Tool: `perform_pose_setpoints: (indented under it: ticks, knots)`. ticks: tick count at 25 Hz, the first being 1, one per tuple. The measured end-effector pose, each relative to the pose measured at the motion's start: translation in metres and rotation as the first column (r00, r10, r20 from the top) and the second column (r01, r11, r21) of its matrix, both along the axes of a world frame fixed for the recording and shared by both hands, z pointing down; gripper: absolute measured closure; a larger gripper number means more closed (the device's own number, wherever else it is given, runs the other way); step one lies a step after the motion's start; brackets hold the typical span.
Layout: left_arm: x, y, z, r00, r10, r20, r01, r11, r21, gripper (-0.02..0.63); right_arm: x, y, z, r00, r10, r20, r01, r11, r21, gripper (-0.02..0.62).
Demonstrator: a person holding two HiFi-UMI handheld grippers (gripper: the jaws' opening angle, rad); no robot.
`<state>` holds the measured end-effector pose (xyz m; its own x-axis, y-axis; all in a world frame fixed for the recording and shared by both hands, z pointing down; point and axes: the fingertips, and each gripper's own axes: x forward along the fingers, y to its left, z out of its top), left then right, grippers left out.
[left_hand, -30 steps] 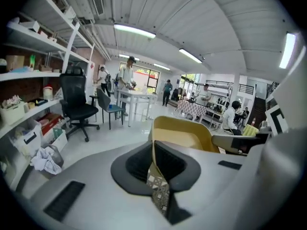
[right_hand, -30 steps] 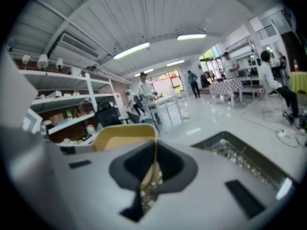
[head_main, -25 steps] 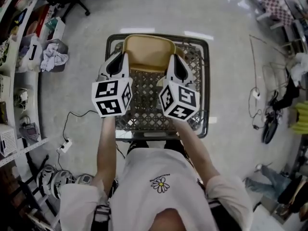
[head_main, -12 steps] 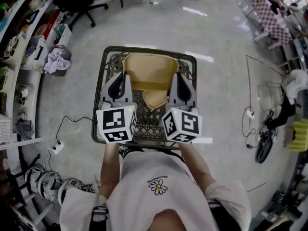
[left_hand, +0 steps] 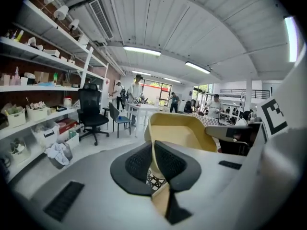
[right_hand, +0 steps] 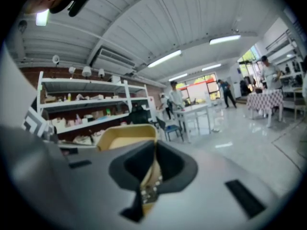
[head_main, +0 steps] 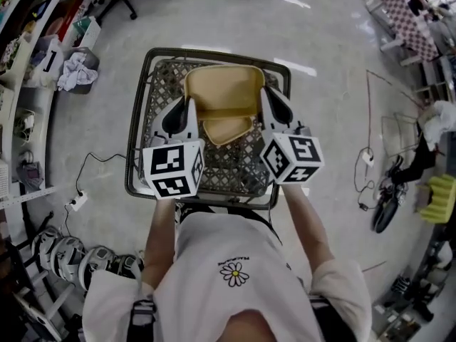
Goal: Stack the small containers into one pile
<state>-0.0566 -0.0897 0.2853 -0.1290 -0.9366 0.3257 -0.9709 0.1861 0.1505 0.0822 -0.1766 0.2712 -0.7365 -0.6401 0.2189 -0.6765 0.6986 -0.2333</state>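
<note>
Clamping tan container | left gripper left wall | right gripper right wall

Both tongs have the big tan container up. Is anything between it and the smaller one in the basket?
Nothing visible. The left tongs and right tongs clamp the tan container by opposite walls over the mesh basket. The smaller container lies just below its near edge, with only bare mesh around it.

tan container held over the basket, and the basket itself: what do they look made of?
Tan container: thin one-piece moulded shell with rounded corners, in a matte, uniform tan. It looks like moulded plastic, though pressed fibre can't be ruled out.
Basket: dark open lattice with a thicker rim and a dull finish. It could be coated wire or plastic; the look doesn't settle which.
</note>
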Motion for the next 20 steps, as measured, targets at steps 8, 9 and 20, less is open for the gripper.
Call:
perform_pose_setpoints:
  ticks: [8,9,20]
  knots:
    - [0.014,0.001,0.114,0.981,-0.086,-0.176,0.034,0.959,-0.281,0.56,-0.01,-0.021,0.104,0.956,-0.177,-0.232,0.133,0.972,-0.194,0.555]
    - [0.014,0.0,0.129,0.975,-0.103,-0.196,0.037,0.95,-0.311,0.56,-0.014,-0.023,0.117,0.947,-0.198,-0.254,0.146,0.967,-0.211,0.555]
    - [0.042,0.024,0.237,0.896,-0.264,-0.357,0.024,0.832,-0.555,0.554,-0.017,-0.02,0.218,0.858,-0.346,-0.379,0.196,0.904,-0.381,0.555]
